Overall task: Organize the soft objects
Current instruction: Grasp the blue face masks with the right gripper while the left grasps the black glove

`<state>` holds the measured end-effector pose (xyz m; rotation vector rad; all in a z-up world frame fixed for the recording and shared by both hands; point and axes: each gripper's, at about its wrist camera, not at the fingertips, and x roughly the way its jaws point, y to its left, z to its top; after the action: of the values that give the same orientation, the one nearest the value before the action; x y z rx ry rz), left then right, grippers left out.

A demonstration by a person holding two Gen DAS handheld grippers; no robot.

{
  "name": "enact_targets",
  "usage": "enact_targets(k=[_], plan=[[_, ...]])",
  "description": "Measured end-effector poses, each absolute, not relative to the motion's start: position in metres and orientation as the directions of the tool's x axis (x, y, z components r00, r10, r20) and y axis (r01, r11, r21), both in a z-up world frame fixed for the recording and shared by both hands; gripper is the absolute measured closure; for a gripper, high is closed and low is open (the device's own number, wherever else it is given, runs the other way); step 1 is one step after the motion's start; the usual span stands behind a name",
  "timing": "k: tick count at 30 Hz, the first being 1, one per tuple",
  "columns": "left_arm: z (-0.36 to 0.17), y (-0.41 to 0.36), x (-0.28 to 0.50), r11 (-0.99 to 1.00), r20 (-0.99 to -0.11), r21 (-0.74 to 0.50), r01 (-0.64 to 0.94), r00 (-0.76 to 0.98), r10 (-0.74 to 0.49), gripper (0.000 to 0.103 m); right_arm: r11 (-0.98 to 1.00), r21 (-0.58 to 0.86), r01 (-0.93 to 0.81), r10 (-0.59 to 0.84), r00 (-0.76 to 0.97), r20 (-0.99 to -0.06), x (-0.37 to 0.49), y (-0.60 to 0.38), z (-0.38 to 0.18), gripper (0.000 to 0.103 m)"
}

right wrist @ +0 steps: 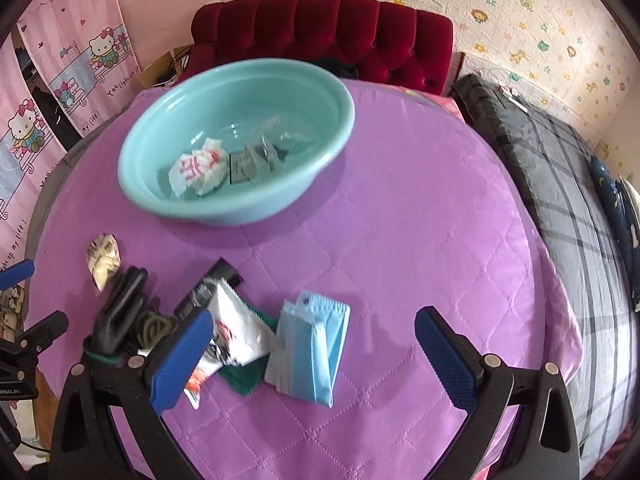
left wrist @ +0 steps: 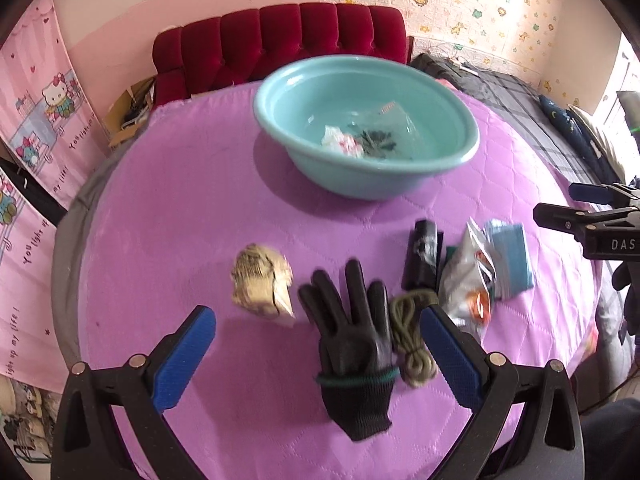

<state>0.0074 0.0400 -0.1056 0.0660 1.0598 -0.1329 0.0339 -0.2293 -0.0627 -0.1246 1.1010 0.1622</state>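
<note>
A teal basin [left wrist: 320, 168] [right wrist: 136, 196] stands on the purple quilted table [left wrist: 200, 200] [right wrist: 420, 220]; it holds a white crumpled wrapper [right wrist: 198, 170] and a clear packet [right wrist: 260, 152]. My left gripper [left wrist: 318, 356] is open over a black glove [left wrist: 352, 344], with an olive cord bundle [left wrist: 410, 336] beside it and a beige bundle [left wrist: 262, 286] to the left. My right gripper [right wrist: 314, 356] is open above a blue mask pack [right wrist: 314, 344] and a white snack pouch [right wrist: 236, 334]. A black packet [left wrist: 422, 256] lies nearby.
A red tufted headboard [left wrist: 280, 40] stands behind the table. A grey plaid bed [right wrist: 568, 200] runs along the right. Pink cartoon curtains [left wrist: 40, 120] hang at the left. A green cloth [right wrist: 240, 380] lies under the pouch.
</note>
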Motion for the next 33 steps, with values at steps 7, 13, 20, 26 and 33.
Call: enact_targets(k=[7, 13, 20, 26, 33], plan=[[-0.128, 0.038, -0.009, 0.991, -0.892, -0.036, 0.129, 0.443, -0.09, 0.0, 0.987, 0.012, -0.157, 0.075, 0.4, -0.913, 0.02, -0.242, -0.09, 0.0], [-0.144, 0.034, -0.016, 0.991, -0.904, -0.036, 0.128, 0.419, -0.086, 0.0, 0.988, 0.031, -0.154, 0.086, 0.363, -0.928, 0.009, -0.245, -0.113, 0.0], [-0.155, 0.036, -0.017, 0.992, -0.919, -0.05, 0.115, 0.382, -0.091, 0.0, 0.988, 0.035, -0.15, 0.081, 0.318, -0.945, 0.009, -0.246, -0.128, 0.0], [-0.161, 0.035, -0.01, 0.991, -0.929, -0.058, 0.117, 0.358, -0.097, 0.0, 0.987, 0.05, -0.153, 0.09, 0.271, -0.958, 0.022, -0.245, -0.143, 0.0], [-0.175, 0.032, 0.0, 0.99, -0.94, -0.064, 0.126, 0.324, -0.102, 0.0, 0.986, 0.073, -0.15, 0.106, 0.22, -0.97, 0.037, -0.244, -0.164, 0.001]])
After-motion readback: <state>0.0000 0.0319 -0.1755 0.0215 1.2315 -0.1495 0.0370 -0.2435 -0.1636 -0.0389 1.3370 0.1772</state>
